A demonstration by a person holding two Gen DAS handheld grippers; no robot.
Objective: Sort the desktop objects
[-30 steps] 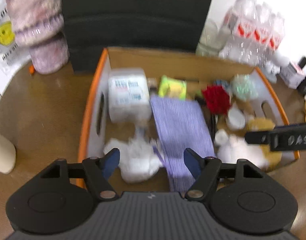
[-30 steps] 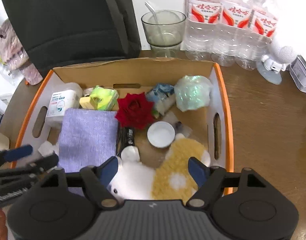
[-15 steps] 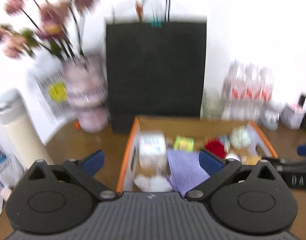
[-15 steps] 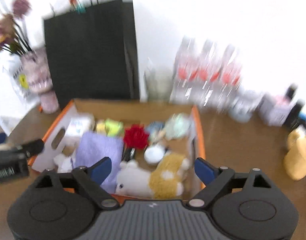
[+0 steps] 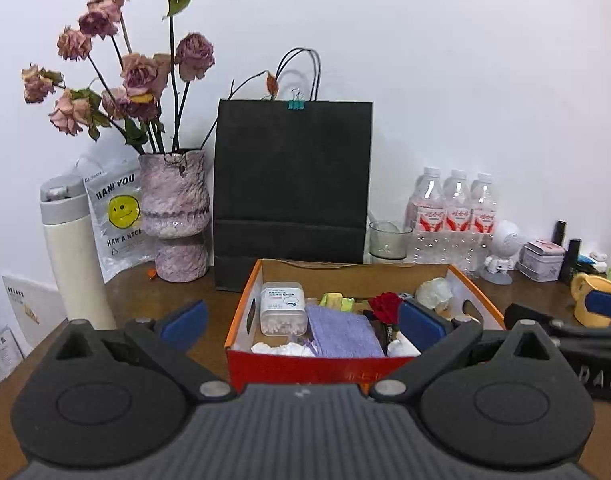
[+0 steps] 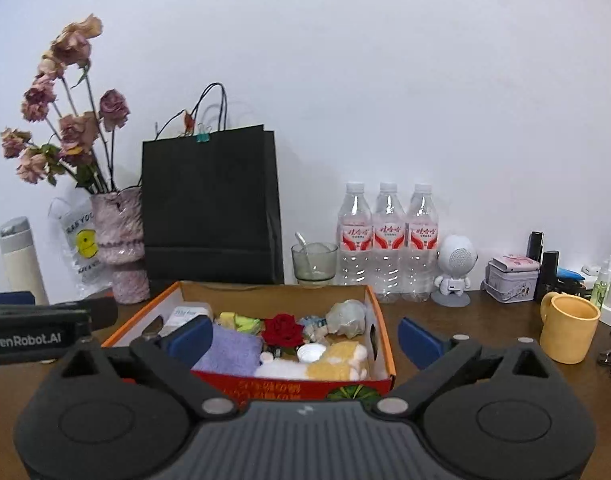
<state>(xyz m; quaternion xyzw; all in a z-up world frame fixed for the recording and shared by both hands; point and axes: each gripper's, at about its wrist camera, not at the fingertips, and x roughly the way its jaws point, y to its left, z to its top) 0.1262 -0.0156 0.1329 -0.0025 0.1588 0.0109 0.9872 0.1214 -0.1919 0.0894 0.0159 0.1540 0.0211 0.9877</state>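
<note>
Your left gripper (image 5: 303, 322) and right gripper (image 6: 305, 338) both stand spread wide with nothing between their fingers; the right one's jaws have just been opening further. Both point at the cardboard box (image 6: 379, 336), which holds the purple cloth (image 6: 231, 350), red rose (image 6: 283, 328) and plush toy (image 6: 325, 366). Behind the box stands the black bag (image 5: 291, 180).
</note>
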